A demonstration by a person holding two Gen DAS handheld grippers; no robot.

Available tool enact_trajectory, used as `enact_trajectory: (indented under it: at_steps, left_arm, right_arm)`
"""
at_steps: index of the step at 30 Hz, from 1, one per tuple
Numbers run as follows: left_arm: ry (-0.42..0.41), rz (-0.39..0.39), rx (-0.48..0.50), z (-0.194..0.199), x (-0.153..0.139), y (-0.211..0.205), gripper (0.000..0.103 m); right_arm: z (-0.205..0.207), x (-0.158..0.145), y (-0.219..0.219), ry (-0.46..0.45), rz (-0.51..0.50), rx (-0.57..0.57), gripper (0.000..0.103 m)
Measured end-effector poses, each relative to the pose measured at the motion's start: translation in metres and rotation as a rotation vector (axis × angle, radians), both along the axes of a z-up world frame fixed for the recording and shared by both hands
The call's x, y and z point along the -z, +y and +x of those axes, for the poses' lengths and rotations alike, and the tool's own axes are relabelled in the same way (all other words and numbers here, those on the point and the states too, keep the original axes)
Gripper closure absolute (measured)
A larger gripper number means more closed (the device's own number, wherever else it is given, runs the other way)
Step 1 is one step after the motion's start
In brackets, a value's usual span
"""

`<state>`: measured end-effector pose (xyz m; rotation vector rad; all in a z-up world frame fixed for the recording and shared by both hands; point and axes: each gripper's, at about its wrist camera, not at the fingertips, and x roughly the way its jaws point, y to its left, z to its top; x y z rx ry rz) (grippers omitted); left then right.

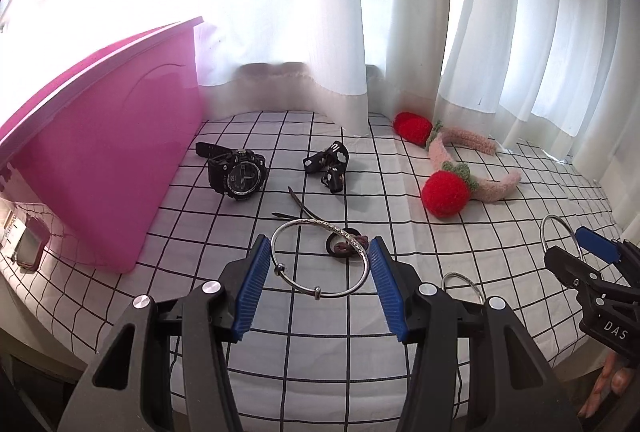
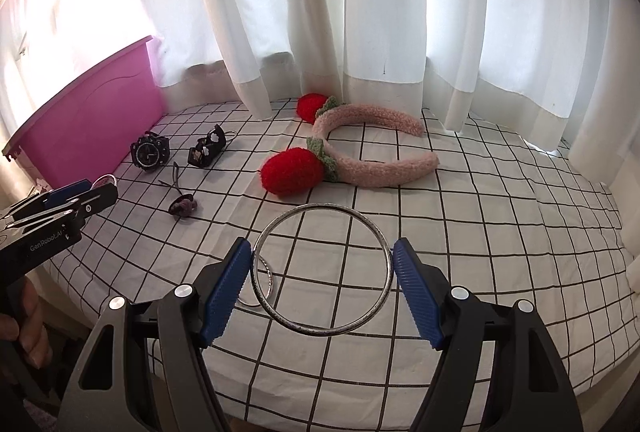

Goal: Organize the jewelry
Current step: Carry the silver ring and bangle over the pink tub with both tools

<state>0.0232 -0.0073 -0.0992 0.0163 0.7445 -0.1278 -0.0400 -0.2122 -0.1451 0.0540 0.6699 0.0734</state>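
The left gripper holds a silver beaded open bangle between its blue fingers, low centre of the frame. The right gripper clamps a plain silver ring bangle likewise, above the checked bed sheet. A pink storage bin stands at left.

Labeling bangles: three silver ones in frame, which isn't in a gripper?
The small bangle flat on the checked cloth. The beaded bangle sits in the left gripper, the plain big bangle in the right gripper.
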Motion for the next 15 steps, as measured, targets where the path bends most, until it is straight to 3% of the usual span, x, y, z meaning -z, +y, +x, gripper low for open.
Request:
enact_trajectory:
  at_steps: [15]
  left_arm:
    - [-0.132,-0.016,-0.143,-0.013,-0.096,0.033,0.053]
  right_arm:
    - [0.035,-0.1,0.065,-0.139,0.01,-0.255,0.032]
